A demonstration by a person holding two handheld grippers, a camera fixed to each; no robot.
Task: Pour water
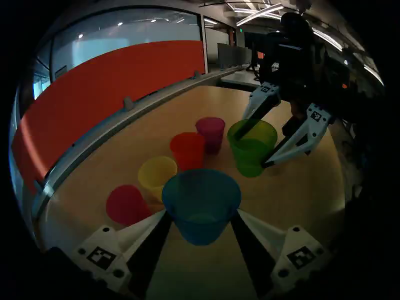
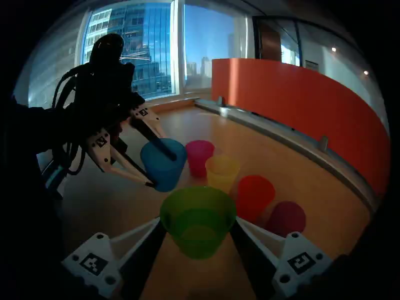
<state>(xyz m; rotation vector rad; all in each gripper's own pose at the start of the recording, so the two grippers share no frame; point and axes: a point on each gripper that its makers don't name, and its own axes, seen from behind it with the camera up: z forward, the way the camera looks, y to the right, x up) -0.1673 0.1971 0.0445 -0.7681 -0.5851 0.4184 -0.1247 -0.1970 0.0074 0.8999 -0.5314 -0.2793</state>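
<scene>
My left gripper is shut on a translucent blue cup, held upright just above the wooden table. My right gripper is shut on a translucent green cup, also upright. In the left gripper view the green cup sits to the right of the other cups, with the right gripper clamped on it. In the right gripper view the blue cup shows at the left, in the left gripper. I cannot tell whether either cup holds water.
Several more cups stand in a row between the two held ones: magenta, red, yellow and dark pink. An orange partition with a grey rail runs along the table's far side. A person's arm and cables are behind the left gripper.
</scene>
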